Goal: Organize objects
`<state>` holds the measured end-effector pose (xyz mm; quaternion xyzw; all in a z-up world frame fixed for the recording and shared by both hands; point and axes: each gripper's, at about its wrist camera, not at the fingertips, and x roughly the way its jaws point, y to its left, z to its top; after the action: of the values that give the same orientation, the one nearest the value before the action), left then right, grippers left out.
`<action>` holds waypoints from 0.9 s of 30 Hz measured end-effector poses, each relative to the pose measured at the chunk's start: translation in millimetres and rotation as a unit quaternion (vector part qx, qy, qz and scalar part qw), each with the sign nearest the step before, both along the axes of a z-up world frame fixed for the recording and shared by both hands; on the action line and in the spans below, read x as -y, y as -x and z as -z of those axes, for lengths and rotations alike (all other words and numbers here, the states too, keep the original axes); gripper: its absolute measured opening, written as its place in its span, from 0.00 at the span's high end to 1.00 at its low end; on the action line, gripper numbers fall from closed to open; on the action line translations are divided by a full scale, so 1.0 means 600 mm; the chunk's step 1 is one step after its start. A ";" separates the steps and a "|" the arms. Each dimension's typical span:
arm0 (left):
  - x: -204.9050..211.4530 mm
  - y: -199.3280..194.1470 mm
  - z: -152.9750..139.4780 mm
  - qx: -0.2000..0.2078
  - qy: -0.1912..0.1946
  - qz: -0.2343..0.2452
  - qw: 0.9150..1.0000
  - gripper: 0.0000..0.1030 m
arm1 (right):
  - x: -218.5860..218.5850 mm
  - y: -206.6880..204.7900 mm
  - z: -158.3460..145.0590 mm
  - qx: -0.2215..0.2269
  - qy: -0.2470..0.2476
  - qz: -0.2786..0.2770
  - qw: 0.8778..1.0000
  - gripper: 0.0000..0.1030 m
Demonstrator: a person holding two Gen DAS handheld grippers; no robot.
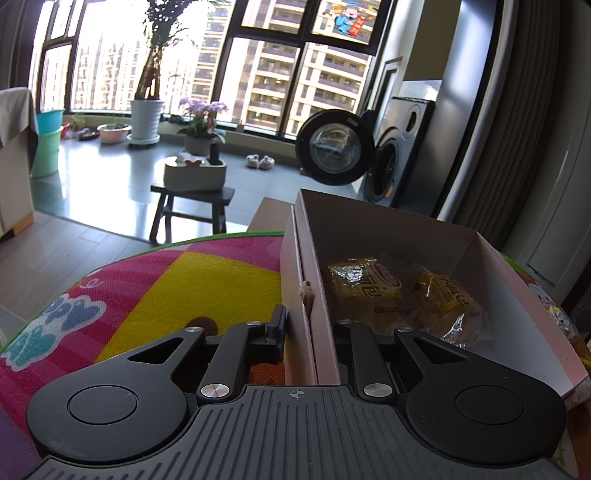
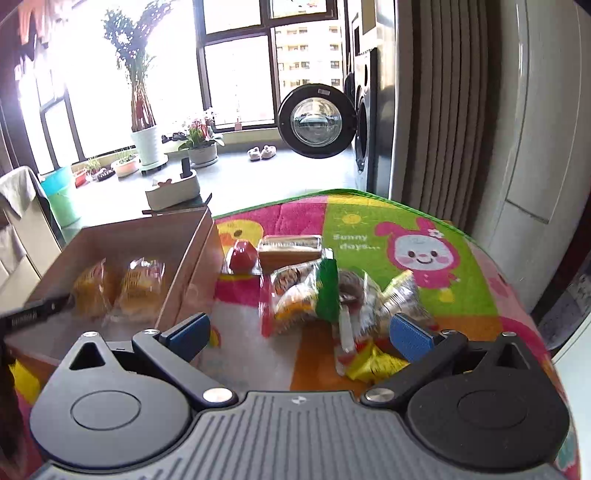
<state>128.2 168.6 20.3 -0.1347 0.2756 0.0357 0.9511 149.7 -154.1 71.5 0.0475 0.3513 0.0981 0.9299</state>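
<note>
The mat (image 2: pixel 373 236) carries the words "Sunny days..." in pale letters on its green patch, just left of the pink rabbit drawing (image 2: pixel 424 258). In the box (image 1: pixel 388 229), the left bread packet (image 1: pixel 364 284) shows yellow wrapping with dark Chinese characters and a red oval logo, too small to read; a printed number string runs along its near edge, unclear. The window sticker (image 1: pixel 349 16), far right, has red banners with illegible characters.

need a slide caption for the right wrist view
Open right gripper hovers over a pile of wrapped snacks beside a cardboard box holding two bread packs.
</note>
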 end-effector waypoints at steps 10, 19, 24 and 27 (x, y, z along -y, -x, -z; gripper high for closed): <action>0.001 0.001 0.001 0.000 0.000 0.000 1.000 0.83 | -0.038 -0.217 0.071 -0.068 -0.014 0.058 0.996 0.00; 0.000 0.000 0.001 0.000 0.000 0.000 1.000 0.83 | -0.041 -0.189 0.079 -0.074 0.049 -0.018 0.996 0.28; 0.001 0.001 0.002 0.000 0.000 0.000 1.000 0.83 | -0.020 -0.117 0.072 -0.085 0.073 -0.058 0.992 0.29; 0.001 0.001 0.002 0.000 0.000 0.000 1.000 0.83 | -0.012 -0.060 0.068 -0.089 0.076 -0.087 0.989 0.29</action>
<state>127.5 168.3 19.1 -0.1344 0.2752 0.0358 0.9513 185.7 -146.8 30.8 -0.0460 0.4424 0.1472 0.8835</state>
